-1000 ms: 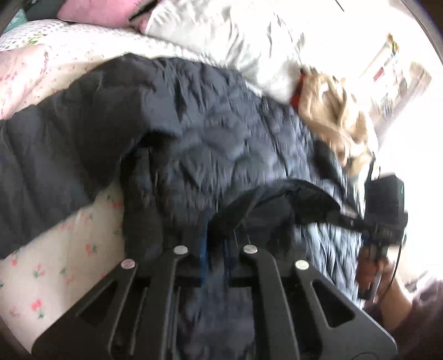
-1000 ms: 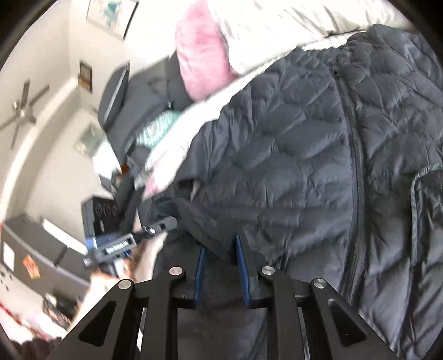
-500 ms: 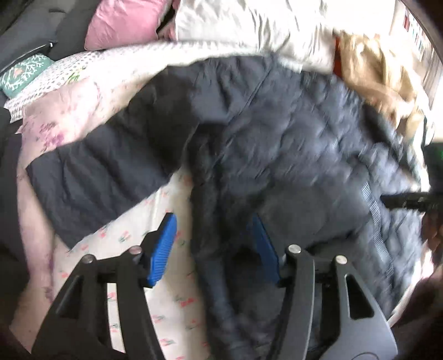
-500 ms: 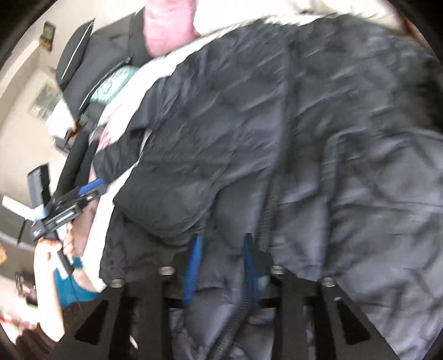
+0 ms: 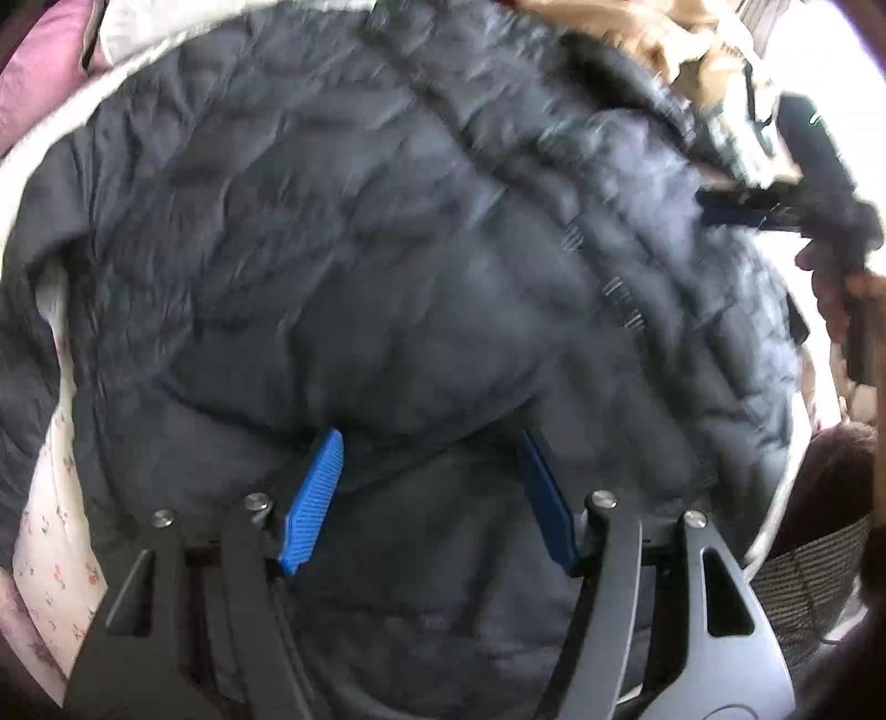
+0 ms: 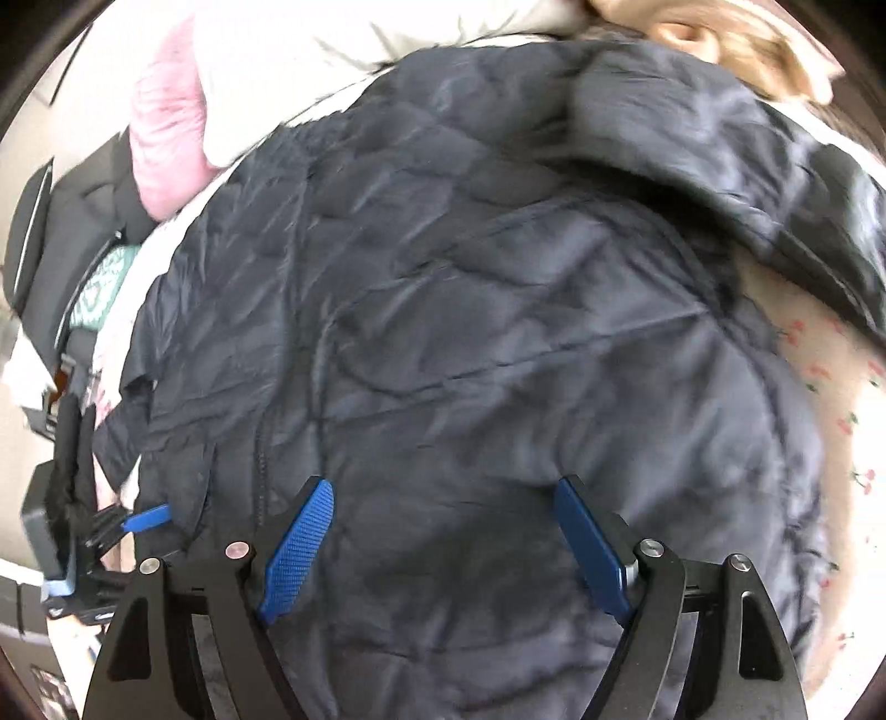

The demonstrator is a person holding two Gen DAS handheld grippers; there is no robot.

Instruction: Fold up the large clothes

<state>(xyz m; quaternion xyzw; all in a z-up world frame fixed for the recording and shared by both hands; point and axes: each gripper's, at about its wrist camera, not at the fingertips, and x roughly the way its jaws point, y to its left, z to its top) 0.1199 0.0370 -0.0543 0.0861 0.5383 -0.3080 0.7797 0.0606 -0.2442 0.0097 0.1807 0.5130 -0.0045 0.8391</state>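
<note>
A large dark quilted jacket (image 5: pixel 387 249) lies spread on the bed and fills both wrist views. My left gripper (image 5: pixel 429 437) hovers over its lower part. Its jaws are opening, and nothing is pinched between the blue pads (image 5: pixel 315 487). My right gripper (image 6: pixel 443 487) hangs over the jacket (image 6: pixel 443 304) beside the zip, its jaws also opening wide and empty. One sleeve (image 6: pixel 775 183) lies folded across the jacket's upper right. The left wrist view shows the right gripper (image 5: pixel 731 213) at the far right in a hand. The right wrist view shows the left gripper (image 6: pixel 144 518) at the left edge.
The bed has a floral sheet (image 6: pixel 830 399). A pink pillow (image 6: pixel 166 138) and white bedding (image 6: pixel 332 44) lie at its head. A tan garment (image 5: pixel 664 39) sits past the jacket. A woven basket (image 5: pixel 803 581) stands off the bed's edge.
Both grippers were shut on folds of the jacket and have let go, jaws spreading wide. Both hands swung across the jacket, and the cloth now lies flatter.
</note>
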